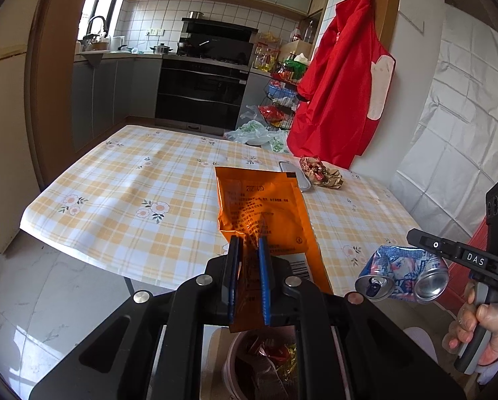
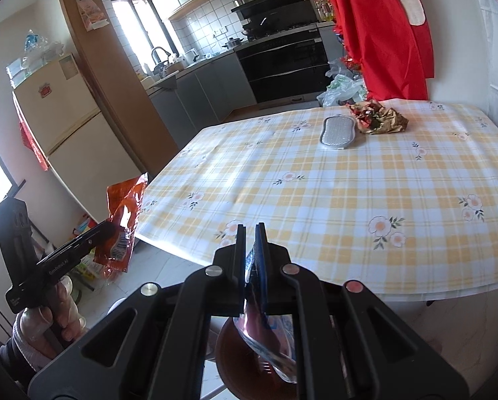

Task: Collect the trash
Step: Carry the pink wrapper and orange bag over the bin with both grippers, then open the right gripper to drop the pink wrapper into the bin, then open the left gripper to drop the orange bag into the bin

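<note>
I see the orange wrapper [image 1: 265, 210] pinched between my left claw [image 1: 249, 245] fingers, standing up flat from the blue pads with its printed back toward the camera and its lower end hanging below them. From the right wrist view the same wrapper [image 2: 124, 223] shows off the tabletop's near-left corner, over the floor. Directly under it in the left view I see the trash bin [image 1: 235, 360], its pinkish rim open and already holding crumpled foil and red scraps.

My right claw [image 2: 250, 231] is narrowed onto the crushed blue can [image 1: 402, 275], which is bent nearly double so both ends face the left camera. In the right view the can [image 2: 268, 343] hangs below the fingers, with a dark reddish round shape beneath it that I cannot identify for sure.

On the tabletop [image 2: 332, 193], covered in a yellow plaid cloth with small flowers, I see a crumpled gold-and-red wrapper [image 2: 378, 118] near the far edge, and just beside it, on its left, a flat grey oblong pad [image 2: 337, 131]; I cannot tell if they touch.

Beyond the tabletop a red apron [image 1: 342, 83] hangs on the wall, plastic bags [image 1: 258, 133] lie on the floor, and a black oven [image 1: 202, 90] sits under the stove.
</note>
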### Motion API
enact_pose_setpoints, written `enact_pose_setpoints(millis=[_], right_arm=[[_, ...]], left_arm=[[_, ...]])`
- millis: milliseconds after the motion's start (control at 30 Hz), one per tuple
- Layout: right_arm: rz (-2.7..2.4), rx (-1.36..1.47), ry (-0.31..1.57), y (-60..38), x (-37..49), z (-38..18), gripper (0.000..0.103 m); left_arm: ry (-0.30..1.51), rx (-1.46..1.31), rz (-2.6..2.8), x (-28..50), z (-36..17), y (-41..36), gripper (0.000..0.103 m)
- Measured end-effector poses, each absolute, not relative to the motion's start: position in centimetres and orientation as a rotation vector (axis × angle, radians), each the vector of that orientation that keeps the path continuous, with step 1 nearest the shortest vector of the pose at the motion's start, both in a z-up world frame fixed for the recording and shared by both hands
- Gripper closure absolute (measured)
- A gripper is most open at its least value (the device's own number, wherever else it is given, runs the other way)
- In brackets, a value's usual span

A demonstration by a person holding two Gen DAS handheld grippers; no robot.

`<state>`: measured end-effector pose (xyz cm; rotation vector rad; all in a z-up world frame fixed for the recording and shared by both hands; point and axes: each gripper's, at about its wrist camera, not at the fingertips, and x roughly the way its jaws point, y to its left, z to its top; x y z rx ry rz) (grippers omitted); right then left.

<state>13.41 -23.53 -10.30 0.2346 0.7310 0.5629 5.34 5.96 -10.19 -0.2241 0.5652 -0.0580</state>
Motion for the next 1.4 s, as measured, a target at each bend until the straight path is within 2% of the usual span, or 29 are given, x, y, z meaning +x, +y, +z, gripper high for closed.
enact_pose_setpoints(millis=[200,267,300,333,467,500,533,600,633,700,1400], right_arm=[[0.586,0.209,0.723,-22.4,12.8,-9.6,0.093],[0.591,0.206,0.725,-22.2,12.8,-9.4,0.09],[0.588,0.203,0.723,-22.2,12.8,-9.4,0.085],[0.582,0.201,0.719,-22.3,12.7,-9.3,0.075],[0.56,0.204,0.706,-22.8,12.7,-9.1,0.06],[0.549,0.202,0.704,-22.9,12.7,-9.0,0.051],[0.538,0.2,0.699,-23.1,12.7,-8.9,0.038],[0.5,0.194,0.682,-23.5,12.7,-8.8,0.02],[0.491,0.193,0.671,-23.7,12.6,-8.6,0.014],[0.452,0.184,0.653,-24.1,12.6,-8.4,0.008],[0.327,0.195,0.616,-27.5,12.8,-8.7,0.006]], left_arm=[[0.553,-0.231,-0.045,4.7,-9.8,6.3,0.092],[0.552,-0.232,-0.044,4.7,-9.8,6.3,0.092],[0.552,-0.232,-0.046,4.7,-9.8,6.3,0.092],[0.552,-0.232,-0.046,4.7,-9.8,6.3,0.092],[0.561,-0.227,-0.052,4.8,-10.0,6.1,0.092],[0.564,-0.226,-0.054,4.9,-10.0,6.0,0.092],[0.567,-0.225,-0.056,4.9,-10.1,5.9,0.092],[0.573,-0.222,-0.059,4.9,-10.3,5.7,0.092],[0.576,-0.219,-0.062,4.9,-10.3,5.6,0.092],[0.579,-0.213,-0.067,5.0,-10.4,5.3,0.092],[0.653,-0.113,-0.201,4.9,-11.4,0.0,0.091]])
